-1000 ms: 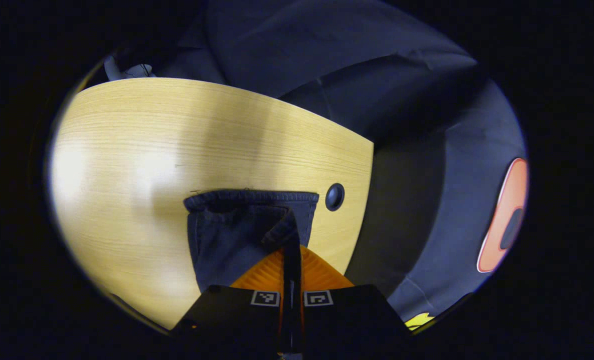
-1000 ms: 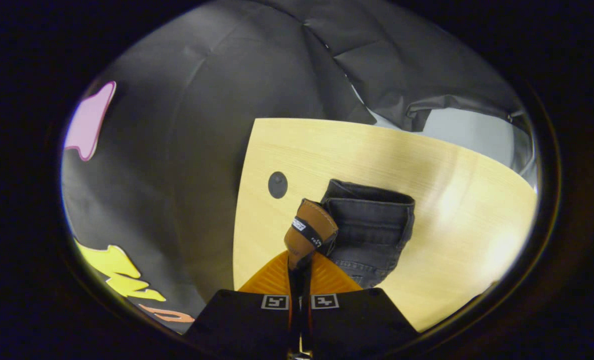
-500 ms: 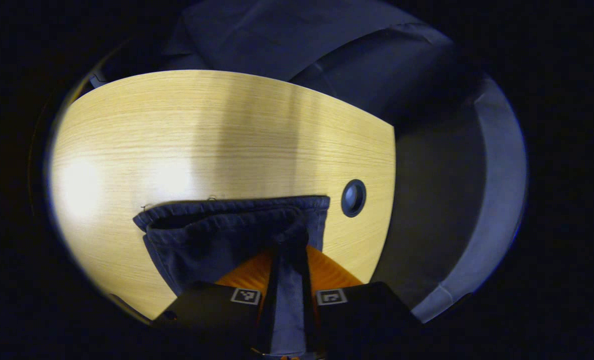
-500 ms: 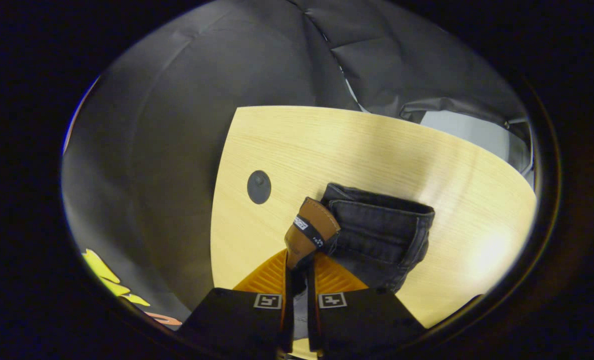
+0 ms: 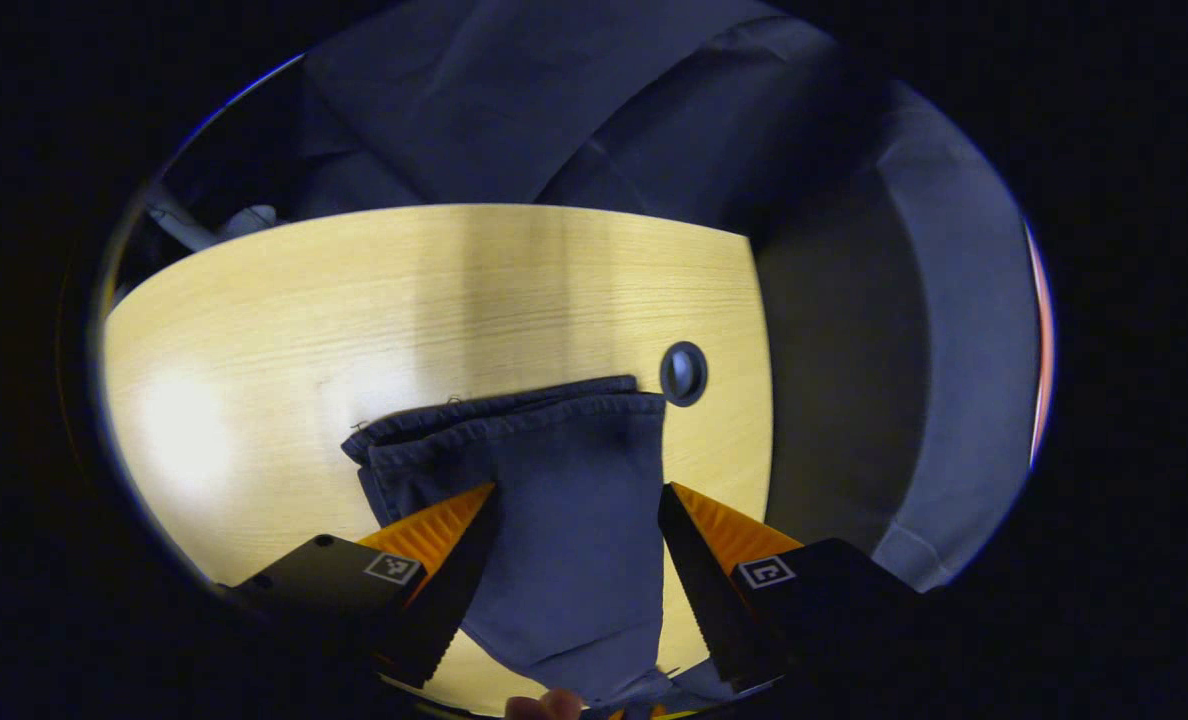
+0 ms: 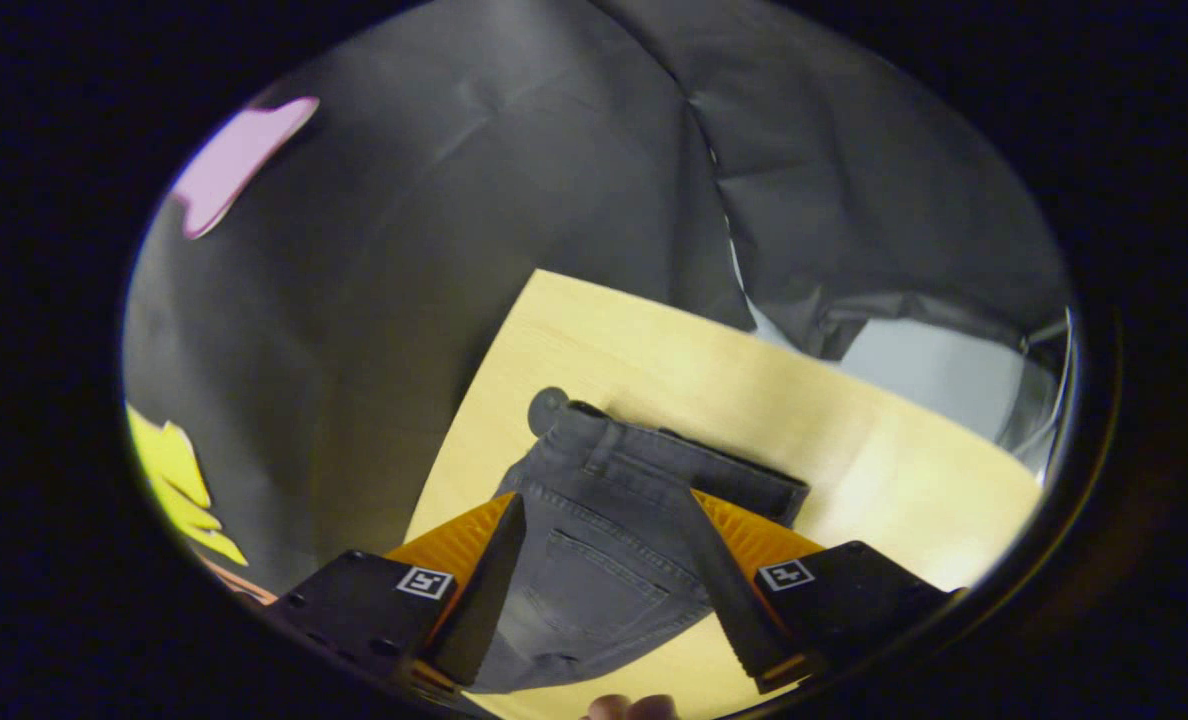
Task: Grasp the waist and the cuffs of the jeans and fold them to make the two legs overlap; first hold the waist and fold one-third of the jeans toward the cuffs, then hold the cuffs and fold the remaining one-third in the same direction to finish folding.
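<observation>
Dark jeans lie flat on the light wooden table (image 5: 354,290). In the left gripper view the cuffs (image 5: 514,420) point away from me and the stacked legs (image 5: 574,560) run back between my fingers. My left gripper (image 5: 578,490) hangs open above the legs with nothing held. In the right gripper view the waistband (image 6: 674,455) and a back pocket (image 6: 604,570) lie face up. Over that waist end my right gripper (image 6: 606,497) is open too, its orange fingers (image 6: 454,545) apart on either side of the pocket.
A round grommet hole (image 5: 683,373) sits in the table just beside the cuffs, and the grommet (image 6: 546,408) also touches the waist corner. The table's edge (image 5: 764,400) drops to dark cloth on that side. A person's fingertip (image 6: 634,708) peeks in at the bottom.
Both grippers have opened and let go of the jeans. The pinched cuff and the waist with its leather patch now lie flat, and both grippers have drawn back above the cloth.
</observation>
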